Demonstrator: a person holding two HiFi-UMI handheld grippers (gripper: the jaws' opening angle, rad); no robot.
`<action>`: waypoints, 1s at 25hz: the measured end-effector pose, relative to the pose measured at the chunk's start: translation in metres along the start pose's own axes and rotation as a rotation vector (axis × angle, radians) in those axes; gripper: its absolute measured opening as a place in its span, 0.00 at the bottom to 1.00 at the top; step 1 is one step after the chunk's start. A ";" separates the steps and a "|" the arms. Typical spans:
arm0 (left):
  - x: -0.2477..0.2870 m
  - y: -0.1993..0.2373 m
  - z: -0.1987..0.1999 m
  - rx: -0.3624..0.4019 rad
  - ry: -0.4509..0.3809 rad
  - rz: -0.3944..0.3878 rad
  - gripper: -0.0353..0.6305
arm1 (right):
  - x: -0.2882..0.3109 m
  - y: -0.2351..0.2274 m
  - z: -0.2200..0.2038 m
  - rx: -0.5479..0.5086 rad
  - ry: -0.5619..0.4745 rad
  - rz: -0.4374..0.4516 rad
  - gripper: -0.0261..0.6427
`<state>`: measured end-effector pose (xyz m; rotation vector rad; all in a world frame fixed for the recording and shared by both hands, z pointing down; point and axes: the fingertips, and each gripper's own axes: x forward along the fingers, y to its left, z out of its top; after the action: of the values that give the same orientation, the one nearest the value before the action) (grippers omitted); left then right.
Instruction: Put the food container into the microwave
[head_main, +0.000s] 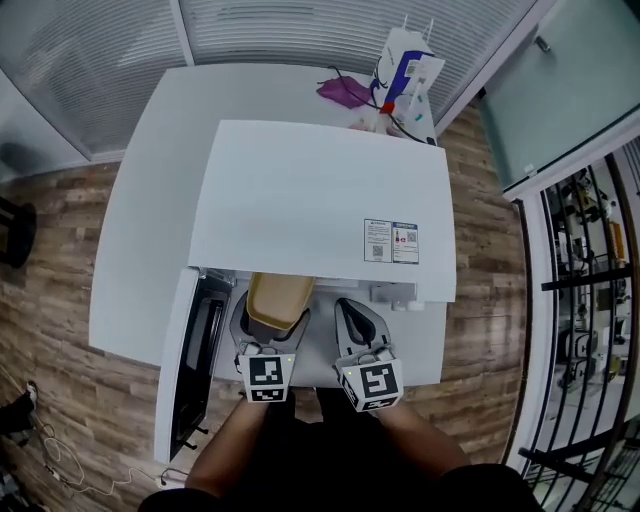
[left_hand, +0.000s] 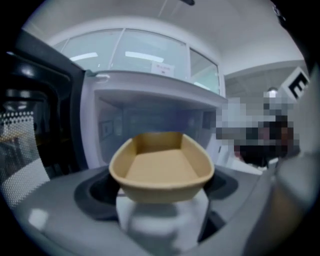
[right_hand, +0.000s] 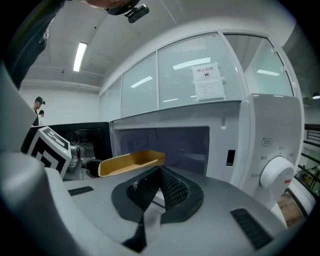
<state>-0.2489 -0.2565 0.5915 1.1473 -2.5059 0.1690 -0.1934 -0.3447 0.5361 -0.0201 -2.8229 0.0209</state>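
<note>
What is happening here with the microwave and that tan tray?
A person works with two hand-held grippers. The left gripper is shut on the tan food container, level at the mouth of the white microwave, whose door stands open at the left. It is not yet set down inside. The right gripper, shut and empty, is alongside.
</note>
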 end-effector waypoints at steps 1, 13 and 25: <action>0.005 0.000 0.001 0.000 0.000 0.002 0.81 | 0.003 -0.001 -0.002 0.004 0.004 0.002 0.05; 0.059 0.012 0.007 0.007 0.007 0.068 0.81 | 0.022 -0.008 -0.024 0.062 0.032 0.021 0.05; 0.094 0.022 0.005 -0.005 0.031 0.147 0.81 | 0.021 -0.014 -0.040 0.082 0.067 0.023 0.05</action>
<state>-0.3231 -0.3093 0.6238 0.9506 -2.5616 0.2175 -0.2013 -0.3582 0.5806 -0.0344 -2.7526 0.1380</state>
